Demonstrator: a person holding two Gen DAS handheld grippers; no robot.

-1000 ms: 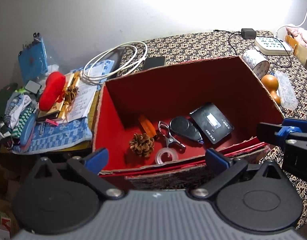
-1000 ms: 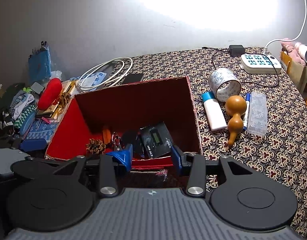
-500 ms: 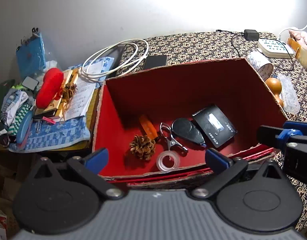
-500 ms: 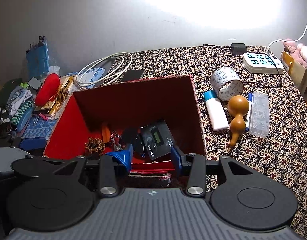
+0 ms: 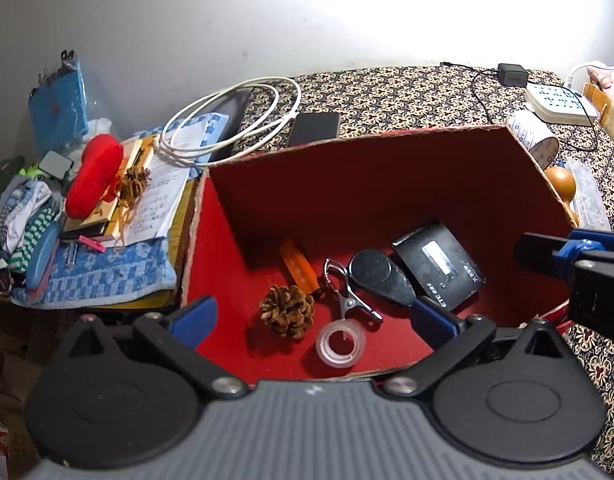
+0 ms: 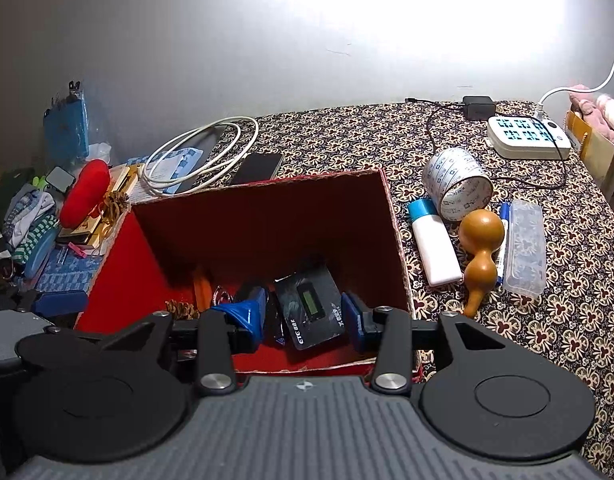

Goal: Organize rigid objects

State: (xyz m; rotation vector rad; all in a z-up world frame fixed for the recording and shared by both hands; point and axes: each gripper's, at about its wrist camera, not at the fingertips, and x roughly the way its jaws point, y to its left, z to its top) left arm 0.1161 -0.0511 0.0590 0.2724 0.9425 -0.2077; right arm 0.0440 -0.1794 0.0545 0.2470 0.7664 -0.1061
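A red-lined cardboard box (image 5: 367,184) holds a pine cone (image 5: 287,310), a clear tape roll (image 5: 341,346), a metal clip (image 5: 347,296), an orange strip (image 5: 297,266), a black oval device (image 5: 381,276) and a black ETC unit (image 5: 439,264). My left gripper (image 5: 313,316) hangs open and wide over the box's near edge, holding nothing. My right gripper (image 6: 303,316) is open above the ETC unit (image 6: 311,304) at the box's near right side, also holding nothing. On the patterned cloth right of the box (image 6: 267,216) lie a white bottle (image 6: 433,246), a wooden gourd (image 6: 481,248) and a clear case (image 6: 525,246).
A printed cup (image 6: 459,184) lies on its side behind the gourd, with a power strip (image 6: 527,136) and charger cable at the back. A phone (image 6: 257,168) and coiled white cable (image 6: 199,156) sit behind the box. Left of it is a pile of cloths, books and a red cushion (image 5: 93,172).
Both grippers have moved forward over the box's near edge, so more of its floor shows. Neither finger gap has changed and the objects have not moved.
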